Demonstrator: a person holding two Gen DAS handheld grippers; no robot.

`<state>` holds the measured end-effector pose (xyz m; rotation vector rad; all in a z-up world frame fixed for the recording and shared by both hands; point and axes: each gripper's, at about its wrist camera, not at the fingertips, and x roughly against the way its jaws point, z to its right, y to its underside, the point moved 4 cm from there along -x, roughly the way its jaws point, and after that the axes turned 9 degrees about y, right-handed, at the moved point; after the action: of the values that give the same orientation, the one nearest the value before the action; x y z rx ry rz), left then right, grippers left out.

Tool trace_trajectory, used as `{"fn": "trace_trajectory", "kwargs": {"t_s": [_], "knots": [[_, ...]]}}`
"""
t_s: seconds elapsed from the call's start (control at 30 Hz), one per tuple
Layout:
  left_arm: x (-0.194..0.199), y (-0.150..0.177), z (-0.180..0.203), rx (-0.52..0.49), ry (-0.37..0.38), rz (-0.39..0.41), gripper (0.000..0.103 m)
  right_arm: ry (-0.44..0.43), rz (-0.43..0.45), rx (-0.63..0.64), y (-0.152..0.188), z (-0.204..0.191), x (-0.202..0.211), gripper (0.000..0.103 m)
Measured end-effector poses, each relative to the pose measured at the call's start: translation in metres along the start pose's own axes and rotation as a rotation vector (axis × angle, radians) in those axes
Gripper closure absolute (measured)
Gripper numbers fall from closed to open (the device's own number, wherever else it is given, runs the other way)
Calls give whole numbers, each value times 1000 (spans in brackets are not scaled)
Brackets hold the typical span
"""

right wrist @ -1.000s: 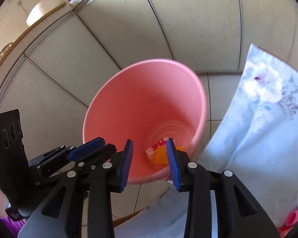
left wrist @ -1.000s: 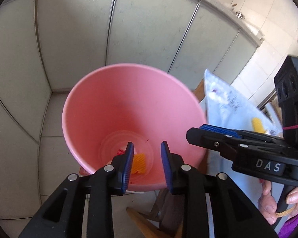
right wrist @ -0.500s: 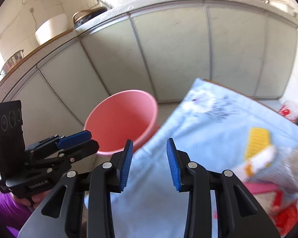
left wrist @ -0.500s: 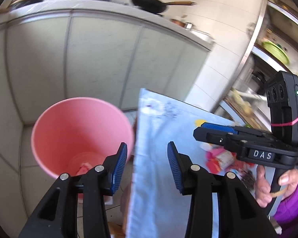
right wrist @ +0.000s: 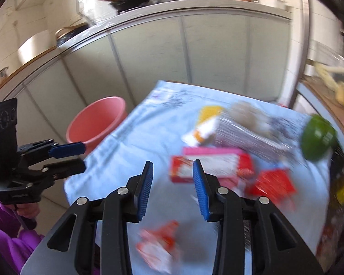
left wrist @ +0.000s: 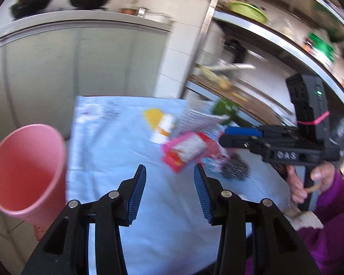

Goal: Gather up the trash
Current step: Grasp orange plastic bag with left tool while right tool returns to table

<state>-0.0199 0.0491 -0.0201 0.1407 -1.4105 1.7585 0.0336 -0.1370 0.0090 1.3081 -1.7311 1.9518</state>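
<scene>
left gripper (left wrist: 169, 192) jaws apart, empty, right gripper (right wrist: 173, 190) jaws apart, empty, both angled down, right hand (left wrist: 309, 183) on its grip

Bin (left wrist: 23, 171) standing on the floor just beside the table's (left wrist: 117, 155) left edge, wrappers (left wrist: 185, 151) lying clustered on the table's right half, cabinets (left wrist: 57, 64) running behind, shelves (left wrist: 252, 84) standing at right.

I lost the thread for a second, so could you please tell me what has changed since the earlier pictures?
Both hand-held grippers left the pink bin and swung over the table's blue cloth, toward the wrappers. The left hand-held gripper opened wider; the right hand-held gripper kept its gap. Both stay empty; the bin stays put.
</scene>
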Motion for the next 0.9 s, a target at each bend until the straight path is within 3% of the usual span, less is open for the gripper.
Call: {"fn": "trace_trajectory", "kwargs": {"t_s": [0.3, 0.43, 0.63, 0.9], "knots": [[-56, 24, 40, -58, 121, -210, 56, 77, -27, -150, 51, 59, 12, 66], [-65, 30, 53, -90, 180, -255, 54, 111, -36, -159, 65, 68, 14, 66], [-100, 47, 55, -99, 153, -415, 51, 118, -30, -172, 72, 73, 15, 66], [-109, 52, 61, -98, 238, -447, 53, 111, -63, -181, 83, 76, 9, 66]]}}
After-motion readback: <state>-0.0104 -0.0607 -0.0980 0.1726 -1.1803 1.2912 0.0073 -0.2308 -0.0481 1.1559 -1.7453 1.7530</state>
